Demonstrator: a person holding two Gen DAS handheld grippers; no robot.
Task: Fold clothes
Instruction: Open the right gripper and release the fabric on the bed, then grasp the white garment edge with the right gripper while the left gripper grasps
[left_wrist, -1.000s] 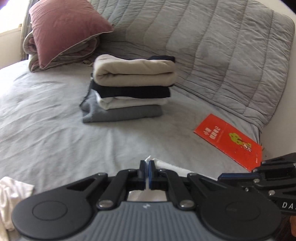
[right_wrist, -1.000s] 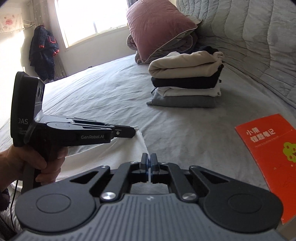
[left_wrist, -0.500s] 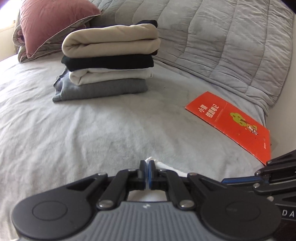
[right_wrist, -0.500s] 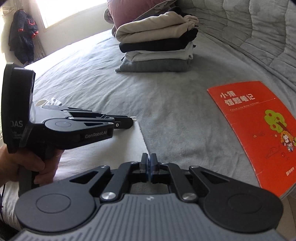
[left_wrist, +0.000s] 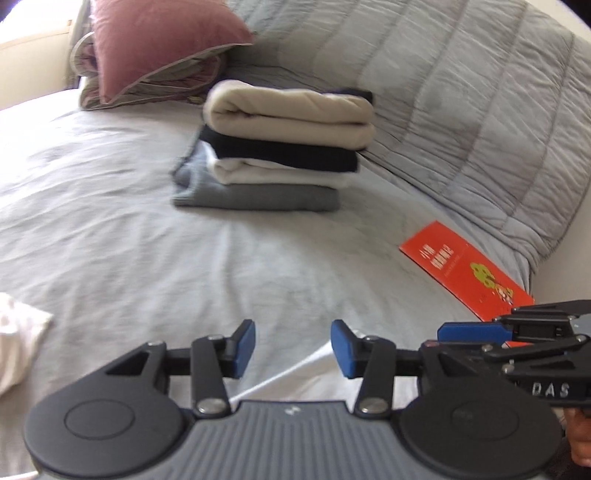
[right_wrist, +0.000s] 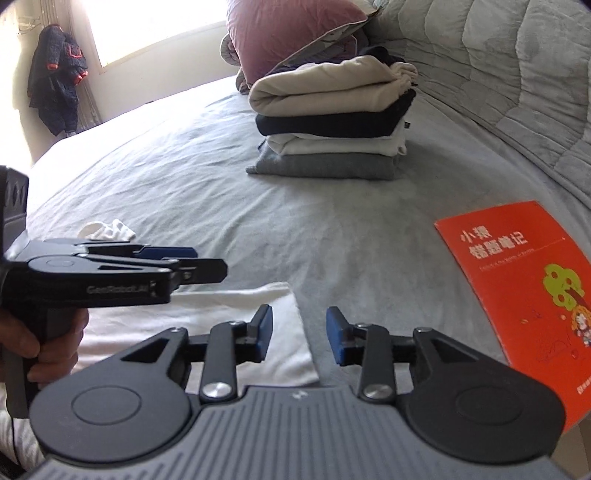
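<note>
A folded white garment (left_wrist: 295, 373) (right_wrist: 192, 325) lies flat on the grey bed sheet (left_wrist: 147, 240), right under both grippers. My left gripper (left_wrist: 292, 339) (right_wrist: 207, 263) hovers over its far edge; its jaws are opening, and the blue pads press on nothing. My right gripper (right_wrist: 299, 332) (left_wrist: 454, 334) stands over the garment's right corner, jaws also opening, with the cloth below them and not held. A stack of folded clothes (left_wrist: 280, 147) (right_wrist: 332, 125), cream on top, then dark, white and grey, sits further back on the bed.
A red booklet (left_wrist: 465, 273) (right_wrist: 517, 288) lies on the sheet to the right. A pink pillow (left_wrist: 155, 48) and a grey quilt (left_wrist: 461, 92) line the back. Loose white cloth (left_wrist: 18, 343) (right_wrist: 107, 230) lies at the left. A dark jacket (right_wrist: 55, 85) hangs by the window.
Both grippers were shut on the white garment's edge and now stand open, with the garment lying flat on the bed. Both hands shifted slightly over the sheet.
</note>
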